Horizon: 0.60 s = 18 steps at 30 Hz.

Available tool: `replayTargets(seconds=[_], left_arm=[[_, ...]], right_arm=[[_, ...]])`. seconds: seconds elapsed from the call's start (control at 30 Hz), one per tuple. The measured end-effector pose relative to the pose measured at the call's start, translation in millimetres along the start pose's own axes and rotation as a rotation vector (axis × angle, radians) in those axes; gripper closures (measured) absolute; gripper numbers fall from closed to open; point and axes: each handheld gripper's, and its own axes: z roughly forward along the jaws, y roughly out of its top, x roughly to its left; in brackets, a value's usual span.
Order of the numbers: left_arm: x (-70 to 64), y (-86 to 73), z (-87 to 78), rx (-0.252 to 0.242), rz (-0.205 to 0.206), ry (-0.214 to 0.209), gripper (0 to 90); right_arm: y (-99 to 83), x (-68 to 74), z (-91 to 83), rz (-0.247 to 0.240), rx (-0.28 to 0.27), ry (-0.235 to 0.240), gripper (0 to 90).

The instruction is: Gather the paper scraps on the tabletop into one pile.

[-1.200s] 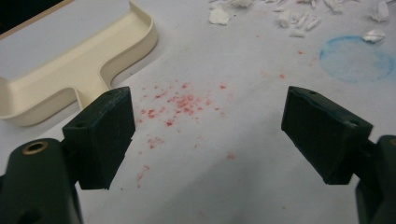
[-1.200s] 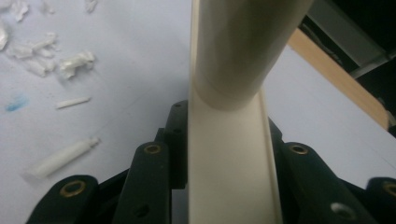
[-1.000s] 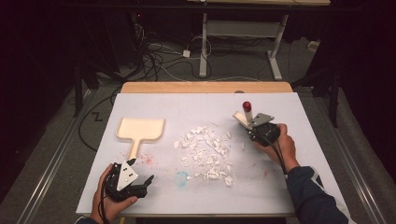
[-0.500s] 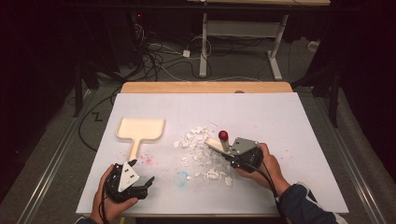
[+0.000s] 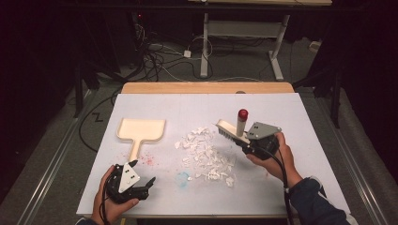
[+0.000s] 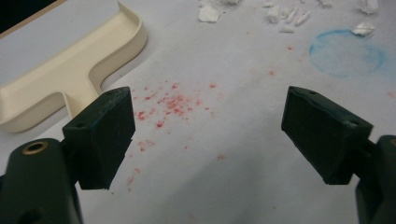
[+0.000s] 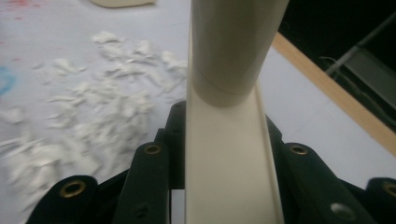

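A cream brush [image 5: 233, 129] with an upright, red-tipped handle [image 5: 242, 114] sits in my right gripper [image 5: 246, 143], which is shut on it at the right edge of a pile of white paper scraps [image 5: 204, 152]. In the right gripper view the brush body [image 7: 229, 140] runs up between the jaws, and the scraps [image 7: 93, 107] lie to its left. A cream dustpan [image 5: 141, 130] lies flat at the left. My left gripper [image 5: 143, 172] rests near the front left, open and holding nothing. Its own view shows the dustpan [image 6: 60, 79] ahead on the left.
White sheet [image 5: 309, 117] covers the table, with a wooden edge [image 5: 206, 87] at the far side. Red specks [image 5: 148, 159] lie below the dustpan handle, and a faint blue circle [image 5: 182, 177] marks the sheet near the front. Cables and table legs lie on the floor beyond.
My right gripper carried the brush left into the scraps, then drew back a little to the right. The left gripper has stayed put.
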Motion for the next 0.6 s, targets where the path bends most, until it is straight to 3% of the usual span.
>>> replayTargets(seconds=[0.17, 0.2, 0.27, 0.3, 0.37, 0.53, 0.57, 0.6], left_arm=[[0.7, 0.5, 1.5, 0.001, -0.004, -0.006, 16.6], [0.5, 0.5, 2.1, -0.001, -0.005, -0.006, 16.6], [0.7, 0.7, 2.6, 0.001, 0.001, -0.004, 16.6], [1.0, 0.6, 2.6, 0.001, 0.0, -0.006, 16.6], [1.5, 0.2, 2.9, 0.002, -0.006, -0.005, 16.6], [1.9, -0.2, 5.1, 0.012, -0.005, -0.009, 16.6], [1.5, -0.3, 5.2, 0.015, -0.002, -0.011, 16.6], [1.1, -0.5, 5.1, 0.017, 0.001, -0.012, 16.6]], right_arm=[[4.5, -17.6, 18.2, -0.012, 0.016, -0.089, 68.4], [5.8, -26.3, 32.9, -0.019, 0.039, -0.123, 68.3], [5.8, -30.0, 41.4, -0.015, 0.045, -0.128, 68.4], [5.1, -35.0, 58.6, -0.021, 0.059, -0.144, 68.4], [4.8, -37.0, 75.0, -0.037, 0.072, -0.169, 68.4], [8.3, -34.8, 100.0, -0.046, 0.069, -0.15, 68.4], [11.7, -30.2, 109.3, -0.059, 0.062, -0.12, 68.4], [11.7, -30.2, 109.3, -0.059, 0.062, -0.12, 68.4]])
